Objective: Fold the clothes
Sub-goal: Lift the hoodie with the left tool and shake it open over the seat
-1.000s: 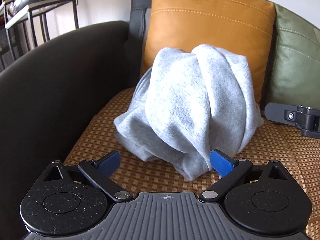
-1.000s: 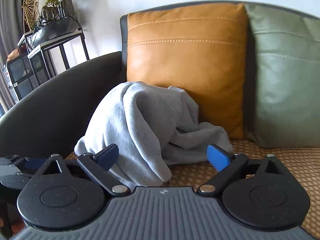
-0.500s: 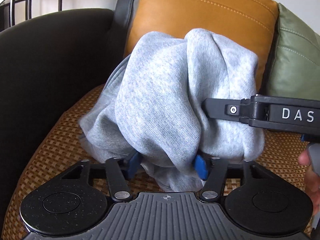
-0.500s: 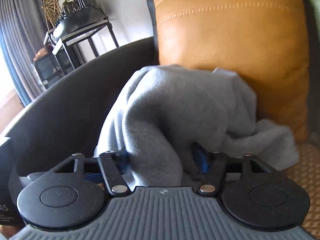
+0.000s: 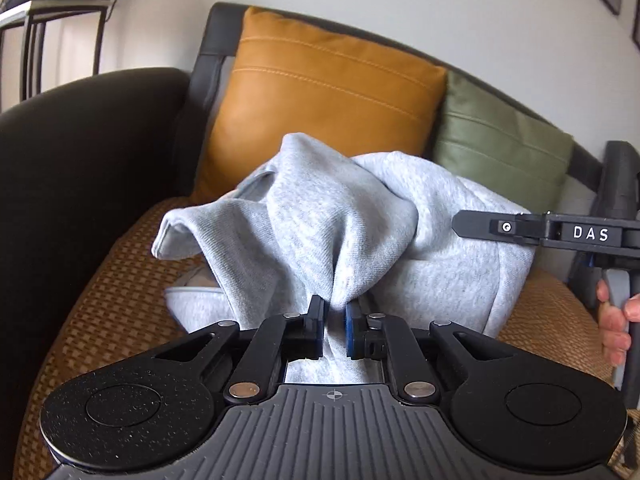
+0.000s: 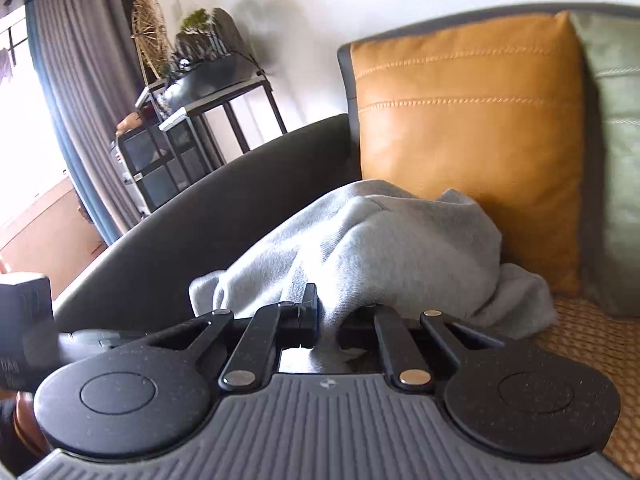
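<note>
Pinching a fold of the grey sweatshirt (image 5: 340, 236) in my left gripper (image 5: 333, 330), I see its jaws have just closed from wide open a second ago. My right gripper (image 6: 332, 320) has just clamped the same garment's other side. The sweatshirt, earlier heaped by the orange cushion (image 5: 320, 92), now stretches toward the sofa seat's (image 5: 108, 300) front edge.
</note>
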The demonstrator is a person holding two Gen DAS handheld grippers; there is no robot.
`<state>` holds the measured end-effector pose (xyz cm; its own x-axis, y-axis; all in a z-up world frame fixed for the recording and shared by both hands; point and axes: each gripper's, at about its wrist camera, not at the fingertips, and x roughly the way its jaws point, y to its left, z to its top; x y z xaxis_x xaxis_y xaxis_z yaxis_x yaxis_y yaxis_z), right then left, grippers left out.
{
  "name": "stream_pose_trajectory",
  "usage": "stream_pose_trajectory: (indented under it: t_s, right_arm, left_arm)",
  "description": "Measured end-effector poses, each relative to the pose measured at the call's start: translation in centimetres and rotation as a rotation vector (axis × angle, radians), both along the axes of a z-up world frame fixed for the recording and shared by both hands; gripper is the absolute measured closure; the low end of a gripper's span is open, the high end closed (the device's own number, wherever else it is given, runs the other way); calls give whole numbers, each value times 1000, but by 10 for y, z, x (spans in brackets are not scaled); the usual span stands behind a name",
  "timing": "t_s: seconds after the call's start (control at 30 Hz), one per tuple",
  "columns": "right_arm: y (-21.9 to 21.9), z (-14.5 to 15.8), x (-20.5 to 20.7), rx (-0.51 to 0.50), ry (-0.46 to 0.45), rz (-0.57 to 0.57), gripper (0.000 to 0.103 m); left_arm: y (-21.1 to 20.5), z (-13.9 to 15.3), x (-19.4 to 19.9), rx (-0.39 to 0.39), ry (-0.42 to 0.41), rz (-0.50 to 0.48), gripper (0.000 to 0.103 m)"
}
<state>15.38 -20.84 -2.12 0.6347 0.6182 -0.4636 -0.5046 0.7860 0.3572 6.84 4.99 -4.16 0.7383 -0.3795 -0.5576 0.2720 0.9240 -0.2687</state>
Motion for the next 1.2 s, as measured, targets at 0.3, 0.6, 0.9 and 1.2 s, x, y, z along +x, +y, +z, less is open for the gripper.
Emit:
stream_pose_trajectory:
  t_s: [0.3, 0.6, 0.9, 1.2]
  right_arm:
    - [-110, -56, -184, -21, 205, -146, 94]
    - [-129, -185, -252, -151, 474, -370, 92]
    - [-143, -123, -248, -217, 330, -457, 41]
    - [-124, -40, -214, -171, 98, -394, 32]
  left_arm:
    - [-64, -47, -170, 6, 189, -268, 100]
    - [-91, -110, -196, -6, 350, -253, 98]
    - [-68, -47, -184, 30, 173, -192, 66]
    - [-76, -59, -114, 65, 143, -107, 50]
